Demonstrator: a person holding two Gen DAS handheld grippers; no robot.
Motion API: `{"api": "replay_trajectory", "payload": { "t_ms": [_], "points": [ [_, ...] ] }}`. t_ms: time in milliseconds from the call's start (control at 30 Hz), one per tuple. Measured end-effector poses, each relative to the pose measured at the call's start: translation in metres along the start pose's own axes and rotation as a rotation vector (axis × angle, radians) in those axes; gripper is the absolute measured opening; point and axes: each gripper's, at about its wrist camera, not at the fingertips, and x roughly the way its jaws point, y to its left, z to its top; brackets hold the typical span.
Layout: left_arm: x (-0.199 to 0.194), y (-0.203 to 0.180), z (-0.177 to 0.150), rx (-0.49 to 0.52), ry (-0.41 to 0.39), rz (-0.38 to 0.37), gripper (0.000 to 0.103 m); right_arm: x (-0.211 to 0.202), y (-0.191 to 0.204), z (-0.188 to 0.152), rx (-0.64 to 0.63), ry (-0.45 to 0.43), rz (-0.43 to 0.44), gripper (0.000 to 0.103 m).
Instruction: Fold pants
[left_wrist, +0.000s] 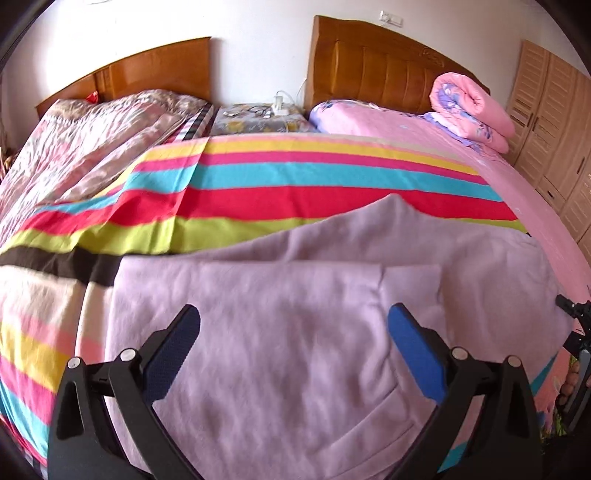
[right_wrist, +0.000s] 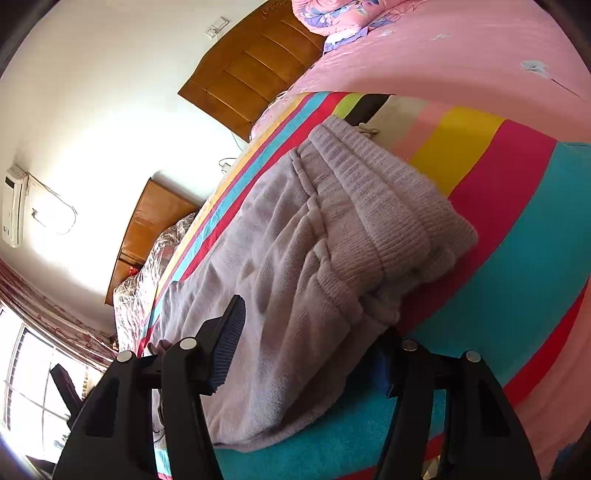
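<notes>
Light purple fleece pants (left_wrist: 280, 332) lie spread on a striped multicolour sheet (left_wrist: 258, 177) on the bed. My left gripper (left_wrist: 293, 317) is open, hovering just above the pants with a blue-padded finger on each side. In the right wrist view the pants (right_wrist: 295, 258) show their ribbed waistband (right_wrist: 376, 192) at the far end. My right gripper (right_wrist: 314, 332) is open at the pants' near edge. Its left finger (right_wrist: 229, 332) rests over the fabric. Its right finger (right_wrist: 384, 365) is tucked low beside or under the edge, partly hidden.
A rolled pink quilt (left_wrist: 472, 110) lies by the right headboard (left_wrist: 376, 70). A second bed with a floral cover (left_wrist: 92, 147) is on the left. A bedside table with cables (left_wrist: 258, 118) stands between them. A wardrobe (left_wrist: 554, 129) is at the right. The other gripper's tip (left_wrist: 572, 314) shows at the right edge.
</notes>
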Motion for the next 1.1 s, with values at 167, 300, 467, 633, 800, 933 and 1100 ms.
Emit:
{"api": "replay_trajectory", "payload": {
  "t_ms": [167, 300, 467, 633, 800, 933, 1100],
  "points": [
    [0.025, 0.006, -0.036, 0.069, 0.066, 0.083, 0.102, -0.005, -0.013, -0.002, 0.117, -0.029, 0.015, 0.046],
    [0.015, 0.013, -0.039, 0.056, 0.043, 0.064, 0.102, -0.016, 0.007, -0.001, 0.081, -0.103, -0.016, 0.029],
    [-0.047, 0.062, -0.030, -0.099, -0.132, 0.016, 0.102, -0.016, 0.196, -0.036, -0.680, -0.200, -0.074, 0.027],
    [-0.086, 0.112, -0.041, -0.246, -0.193, 0.020, 0.102, 0.058, 0.329, -0.185, -1.360, 0.011, 0.024, 0.026],
    [-0.096, 0.144, -0.071, -0.347, -0.152, -0.055, 0.102, 0.110, 0.313, -0.316, -1.730, 0.230, 0.031, 0.005],
    [-0.095, 0.151, -0.086, -0.420, -0.123, -0.257, 0.102, 0.099, 0.309, -0.317, -1.731, 0.168, 0.045, 0.004],
    [-0.086, 0.139, -0.075, -0.449, -0.116, -0.407, 0.102, 0.101, 0.309, -0.314, -1.732, 0.117, 0.017, 0.004]
  ]
}}
